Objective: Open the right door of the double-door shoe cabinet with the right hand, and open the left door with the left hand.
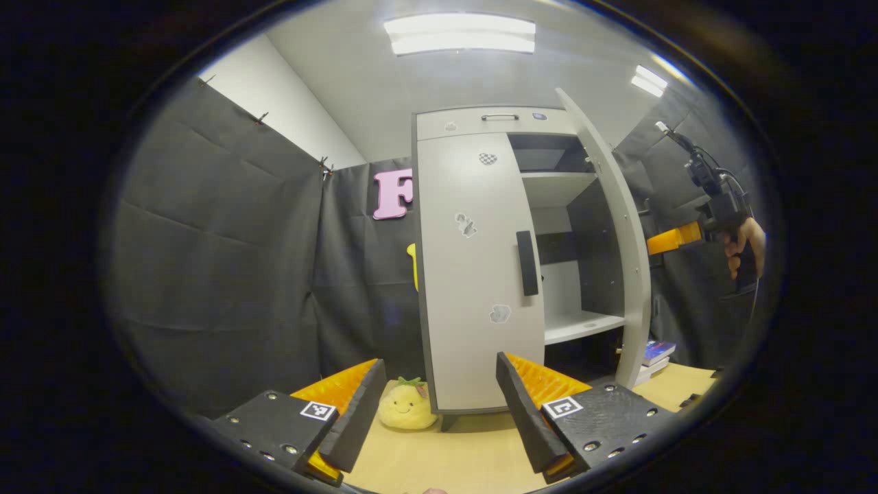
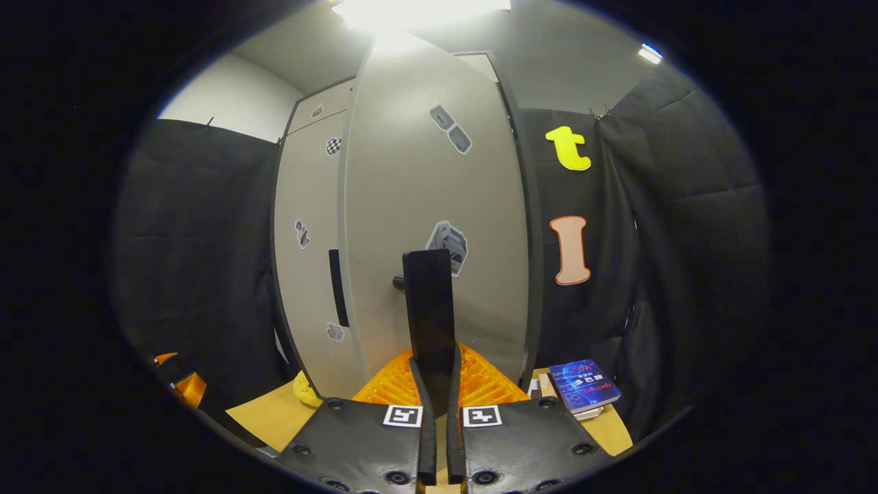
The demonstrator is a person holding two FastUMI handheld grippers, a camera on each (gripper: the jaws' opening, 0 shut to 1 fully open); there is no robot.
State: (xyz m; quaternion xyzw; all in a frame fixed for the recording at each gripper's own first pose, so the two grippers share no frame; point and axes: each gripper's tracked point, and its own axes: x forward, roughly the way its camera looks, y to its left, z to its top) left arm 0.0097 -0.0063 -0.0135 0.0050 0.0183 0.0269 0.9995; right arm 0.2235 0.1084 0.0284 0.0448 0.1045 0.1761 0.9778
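1. Fingers of the left gripper [image 1: 439, 412] stand spread wide and released in the left gripper view, holding nothing; they hover over the pale wooden desk [image 1: 473, 460], aimed at 12 o'clock toward the tall grey double-door shoe cabinet [image 1: 494, 123].
2. At 11 o'clock between those fingers sits a yellow round plush toy with a smiling face [image 1: 406, 405], near the cabinet's foot.
3. Straight ahead, the flat grey left door [image 1: 473, 274] looks shut, its black vertical bar handle [image 1: 527, 263] untouched. That half of the task is left, by my reading.
4. Toward 2 o'clock, the grey right door [image 1: 617, 240] stands swung out, baring white shelves [image 1: 583, 326]; that half looks largely done.
5. At 3 o'clock a hand [image 1: 744, 247] holds the other gripper beyond the open door.
6. In the right gripper view, the right gripper [image 2: 436, 384] is clenched on the right door's black upright handle [image 2: 429, 309], both fingers pressed against it at 12 o'clock.
7. At 4 o'clock there, a blue paperback book [image 2: 584, 385] lies on the desk.
8. Hard to tell: how wide the right door has swung, and the cabinet's lower interior, which lies in shadow.
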